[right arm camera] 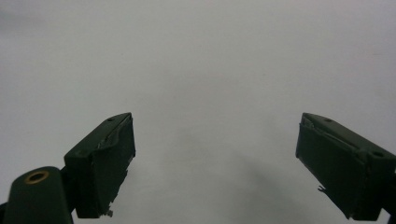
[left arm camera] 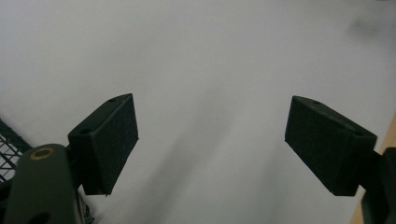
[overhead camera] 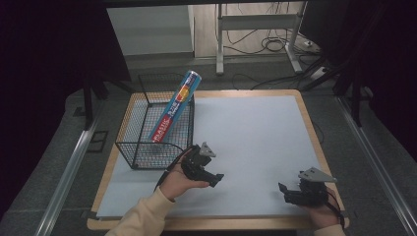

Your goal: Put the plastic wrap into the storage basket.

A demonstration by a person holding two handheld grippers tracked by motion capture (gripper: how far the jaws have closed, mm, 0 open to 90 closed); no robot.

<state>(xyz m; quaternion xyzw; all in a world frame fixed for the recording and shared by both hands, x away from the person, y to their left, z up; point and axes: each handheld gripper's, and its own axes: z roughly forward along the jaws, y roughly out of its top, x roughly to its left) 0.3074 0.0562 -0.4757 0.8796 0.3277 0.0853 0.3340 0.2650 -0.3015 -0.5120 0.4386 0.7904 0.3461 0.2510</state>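
Nearest the camera, two hands rest on the pale tabletop (overhead camera: pixel 246 132). Just right of the black wire basket's (overhead camera: pixel 133 142) front corner, the left hand-held gripper (overhead camera: pixel 212 178) has its jaws spread wide with nothing between them. A long blue box (overhead camera: pixel 173 108) leans tilted inside the basket, its top end rising past the far rim; its white lettering is too small to read. Well right of the basket, the right hand-held gripper (overhead camera: pixel 282 191) likewise gapes wide and empty.

box (overhead camera: pixel 173 108) lettering perhaps too small
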